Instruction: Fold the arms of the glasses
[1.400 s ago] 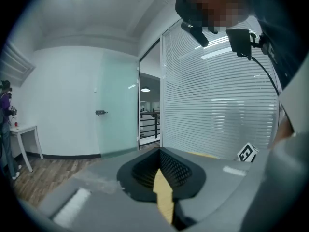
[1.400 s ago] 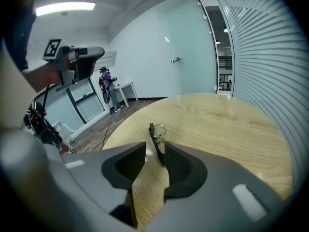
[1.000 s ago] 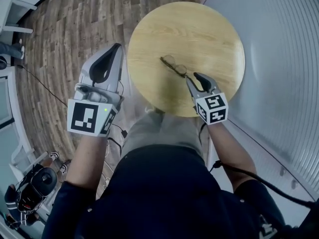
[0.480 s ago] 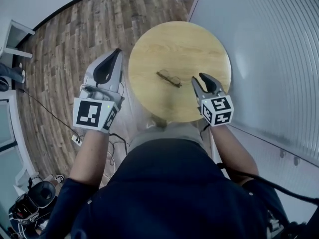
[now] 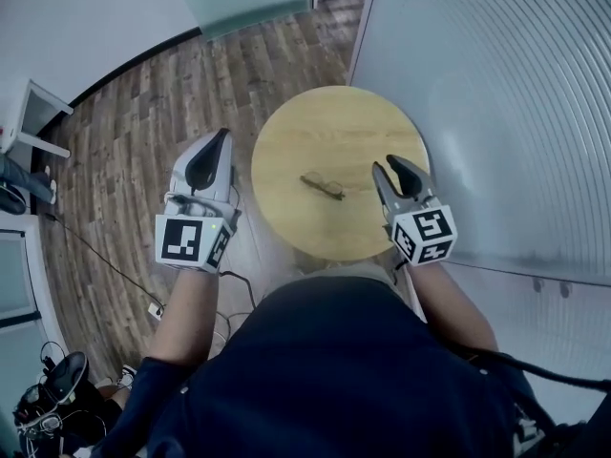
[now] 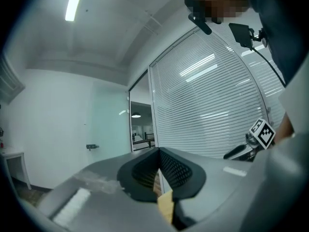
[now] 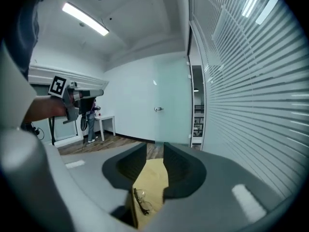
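Round wooden bench (image 5: 334, 122) carries the glasses (image 5: 323, 185), untouched. Left tool (image 5: 224, 135): jaws together, empty. Right tool (image 5: 387, 163): jaws apart, just closing slightly, nothing between.

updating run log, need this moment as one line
glasses: lying on round table, untouched | left gripper: shut, empty, beside table | right gripper: open, jaws just closing slightly, nothing between them, above table edge

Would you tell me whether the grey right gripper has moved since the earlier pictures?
Yes. The right gripper has risen away from the round wooden table and the thin-framed glasses on it; its empty jaws have just been closing.
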Tool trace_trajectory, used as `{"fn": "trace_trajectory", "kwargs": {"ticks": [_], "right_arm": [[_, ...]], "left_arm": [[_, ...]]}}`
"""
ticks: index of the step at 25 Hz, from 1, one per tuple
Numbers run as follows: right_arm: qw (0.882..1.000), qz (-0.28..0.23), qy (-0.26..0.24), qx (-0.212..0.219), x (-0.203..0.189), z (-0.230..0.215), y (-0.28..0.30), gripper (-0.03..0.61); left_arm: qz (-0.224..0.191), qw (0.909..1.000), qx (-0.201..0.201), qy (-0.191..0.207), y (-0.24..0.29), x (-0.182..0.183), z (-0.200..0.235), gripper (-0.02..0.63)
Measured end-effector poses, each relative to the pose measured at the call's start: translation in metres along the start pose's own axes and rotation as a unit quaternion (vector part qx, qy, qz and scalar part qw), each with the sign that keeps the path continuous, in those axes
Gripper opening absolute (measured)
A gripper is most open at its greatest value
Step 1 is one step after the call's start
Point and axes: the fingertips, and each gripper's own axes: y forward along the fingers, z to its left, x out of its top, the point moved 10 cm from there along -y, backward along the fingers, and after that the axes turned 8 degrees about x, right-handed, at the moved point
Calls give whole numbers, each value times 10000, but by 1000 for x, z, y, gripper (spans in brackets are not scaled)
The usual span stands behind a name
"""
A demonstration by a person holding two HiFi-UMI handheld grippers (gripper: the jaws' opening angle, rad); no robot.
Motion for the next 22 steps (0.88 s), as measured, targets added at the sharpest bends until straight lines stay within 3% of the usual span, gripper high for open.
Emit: {"fn": "trace_trajectory", "kwargs": {"ticks": [5, 12, 22], "right_arm": [[9990, -393, -191, -32, 19, -3, -13, 110], [9985, -447, -281, -105, 21, -9, -35, 40], [9987, -499, 42, -71, 14, -8, -49, 9]], "left_arm": [[-188, 9997, -149, 57, 8, 13, -15, 2], [-224, 9994, -244, -56, 2, 16, -31, 2], [-93, 9996, -196, -193, -7, 3, -38, 2]]}}
